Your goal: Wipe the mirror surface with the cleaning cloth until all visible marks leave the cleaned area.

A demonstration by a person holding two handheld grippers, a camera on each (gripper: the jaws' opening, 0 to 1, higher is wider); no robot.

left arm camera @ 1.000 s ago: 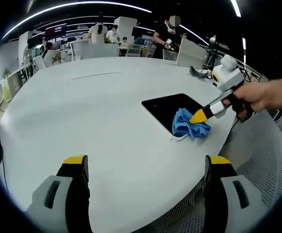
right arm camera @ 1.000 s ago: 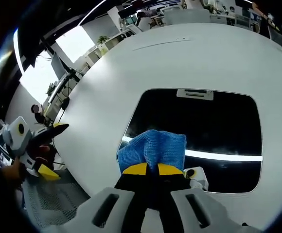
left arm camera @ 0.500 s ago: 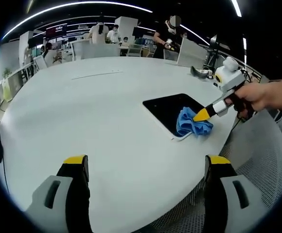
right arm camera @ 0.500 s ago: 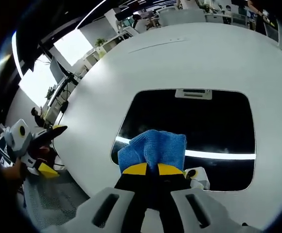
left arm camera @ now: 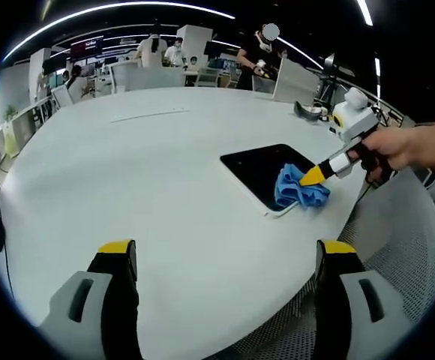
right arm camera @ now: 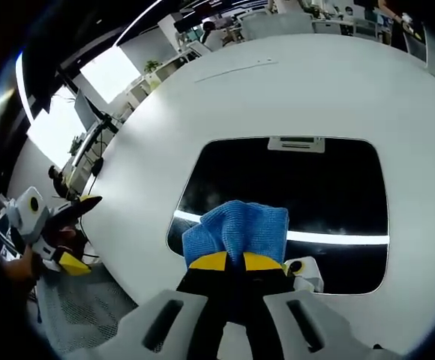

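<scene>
A: What takes up the most room?

B: The tabletop (left arm camera: 127, 172), a broad, smooth white surface with a rounded edge. In the left gripper view it runs far back toward an office where several people stand. Beyond its near edge sits a grey perforated mesh surface (left arm camera: 397, 240).

A: And the mirror?

B: The mirror (right arm camera: 292, 202) is a flat, glossy black rectangle with rounded corners and a thin white border, lying on the tabletop near its edge. The right gripper view looks down on it from close by, and a bright strip of light shows as a reflection across it. From the left gripper view it is a small dark slab (left arm camera: 259, 169) well ahead and to the right.

A: Where is the cloth?

B: The cleaning cloth (right arm camera: 236, 232) is blue, nubby-textured and bunched up, resting on the mirror at its near edge. The right claw (right arm camera: 229, 261) is closed on it, its 2 yellow tips pinching the fabric. The left gripper view adds the hand (left arm camera: 420, 146) holding that gripper, with the yellow tip pressed into the cloth (left arm camera: 298, 189).

A: The left claw?

B: The left claw (left arm camera: 225, 259) is spread wide with nothing between its 2 yellow-capped jaws, above bare tabletop. The right gripper view catches it small at far left (right arm camera: 71, 229), held off the tabletop's edge.
</scene>
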